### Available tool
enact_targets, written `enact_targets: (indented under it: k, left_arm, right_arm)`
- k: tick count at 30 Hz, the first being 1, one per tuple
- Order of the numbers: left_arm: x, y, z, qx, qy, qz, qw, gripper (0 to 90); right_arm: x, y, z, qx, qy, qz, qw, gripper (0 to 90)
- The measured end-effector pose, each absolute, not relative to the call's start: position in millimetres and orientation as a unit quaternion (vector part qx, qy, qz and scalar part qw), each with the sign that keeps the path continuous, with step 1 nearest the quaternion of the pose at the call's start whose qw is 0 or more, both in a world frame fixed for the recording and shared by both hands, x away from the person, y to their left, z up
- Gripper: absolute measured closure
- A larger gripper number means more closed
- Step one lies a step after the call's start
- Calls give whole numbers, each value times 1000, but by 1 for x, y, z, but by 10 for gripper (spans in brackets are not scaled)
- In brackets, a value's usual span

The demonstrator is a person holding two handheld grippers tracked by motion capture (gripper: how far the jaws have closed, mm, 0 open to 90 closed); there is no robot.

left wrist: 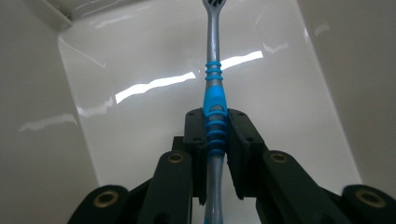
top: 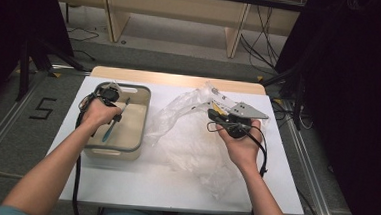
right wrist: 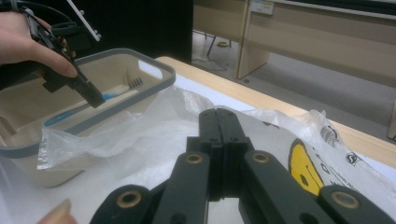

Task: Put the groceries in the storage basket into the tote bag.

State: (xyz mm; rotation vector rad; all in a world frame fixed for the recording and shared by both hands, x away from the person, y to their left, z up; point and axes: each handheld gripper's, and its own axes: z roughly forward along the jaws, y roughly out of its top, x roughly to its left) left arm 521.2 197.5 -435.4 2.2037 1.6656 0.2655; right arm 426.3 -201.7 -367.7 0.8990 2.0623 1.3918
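Two grippers in use at one white table (top: 123,183). Left gripper (top: 119,117): jaws clamped on the ribbed blue grip of a toothbrush (top: 113,123), held inside a cream bin with grey rim (top: 145,117) at 9 o'clock on the table; the bristle end points toward 12 o'clock and the brush sits low over the bin's floor, apparently for setting down inside. Close view: toothbrush (left wrist: 214,98) pinched mid-handle, centred between the pads, bin wall (left wrist: 37,93) alongside. Right gripper (top: 217,120): at 2 o'clock, jaws pressed together, nothing seen between them, resting over a crumpled clear plastic bag (top: 186,137), seemingly idle while the left works. Bag (right wrist: 140,135) drapes against the bin's near side; yellow print (right wrist: 303,168) visible on it.
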Motion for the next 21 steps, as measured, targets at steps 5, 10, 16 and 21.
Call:
enact_targets:
  k: [5, 10, 16, 21]
  left_arm:
    - [519, 197, -431, 781, 586, 101, 194, 785]
    - [516, 196, -427, 778, 584, 106, 207, 785]
    - [513, 198, -422, 772, 584, 113, 225, 785]
    - [510, 198, -420, 770, 581, 118, 234, 785]
  right_arm:
    - [427, -202, -368, 330, 755, 510, 246, 900]
    - [426, -202, -367, 330, 755, 510, 246, 900]
    - [426, -202, -368, 331, 755, 510, 246, 900]
    - [426, -202, -368, 330, 755, 510, 246, 900]
